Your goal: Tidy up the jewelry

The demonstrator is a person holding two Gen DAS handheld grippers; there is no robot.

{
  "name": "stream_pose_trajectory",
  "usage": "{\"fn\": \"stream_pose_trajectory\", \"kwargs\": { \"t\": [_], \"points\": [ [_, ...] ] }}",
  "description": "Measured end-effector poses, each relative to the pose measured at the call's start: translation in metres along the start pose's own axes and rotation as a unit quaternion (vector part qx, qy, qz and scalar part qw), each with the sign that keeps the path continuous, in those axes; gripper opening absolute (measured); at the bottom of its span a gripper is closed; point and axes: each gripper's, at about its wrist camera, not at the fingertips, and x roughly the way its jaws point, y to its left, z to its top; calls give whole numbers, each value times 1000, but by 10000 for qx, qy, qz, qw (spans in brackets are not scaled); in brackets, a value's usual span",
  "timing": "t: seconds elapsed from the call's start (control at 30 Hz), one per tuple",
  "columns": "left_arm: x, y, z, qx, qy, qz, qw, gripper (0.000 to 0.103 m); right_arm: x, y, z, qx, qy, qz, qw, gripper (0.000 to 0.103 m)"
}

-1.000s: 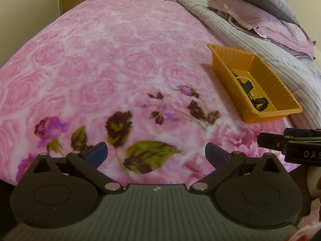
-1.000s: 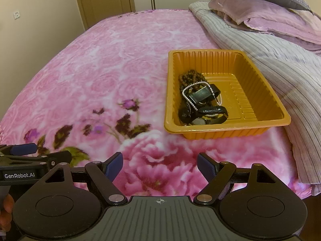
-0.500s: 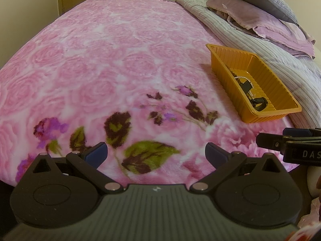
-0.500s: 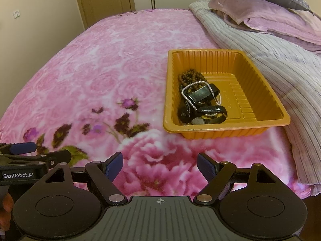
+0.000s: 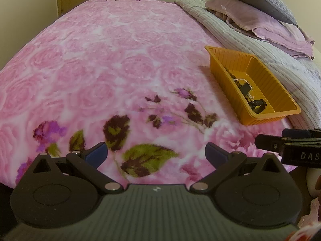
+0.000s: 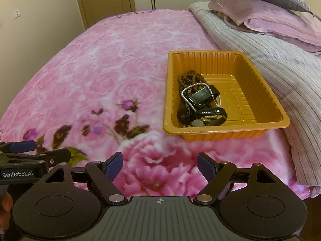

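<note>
An orange plastic tray (image 6: pixel 260 92) rests on the pink floral blanket, toward the right side of the bed. Heaped in its left half is a pile of jewelry (image 6: pixel 200 102): brown wooden beads, a white pearl strand, black watches and bands. From the left wrist view the tray (image 5: pixel 280 92) sits far right, the jewelry (image 5: pixel 248 94) partly hidden by its wall. My right gripper (image 6: pixel 159 166) hovers open over the blanket in front of the tray, nothing between its blue pads. My left gripper (image 5: pixel 156 153) stands open and empty, further left over the flower print.
A striped grey quilt (image 6: pixel 280 64) and mauve pillows (image 6: pixel 270 18) lie right of the tray. The pink blanket (image 5: pixel 100 70) stretches wide to the left and back. Walls and a wooden door (image 6: pixel 104 0) stand beyond the bed. Each gripper shows at the other view's edge.
</note>
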Motion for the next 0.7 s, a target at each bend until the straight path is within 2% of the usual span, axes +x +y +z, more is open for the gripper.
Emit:
{"fn": "stream_pose_trajectory", "kwargs": {
  "t": [0.7],
  "points": [
    [0,-2,3,42,-26,-27,10000,103,-1,-1,3,-19,3,-27,10000,80]
  ]
}}
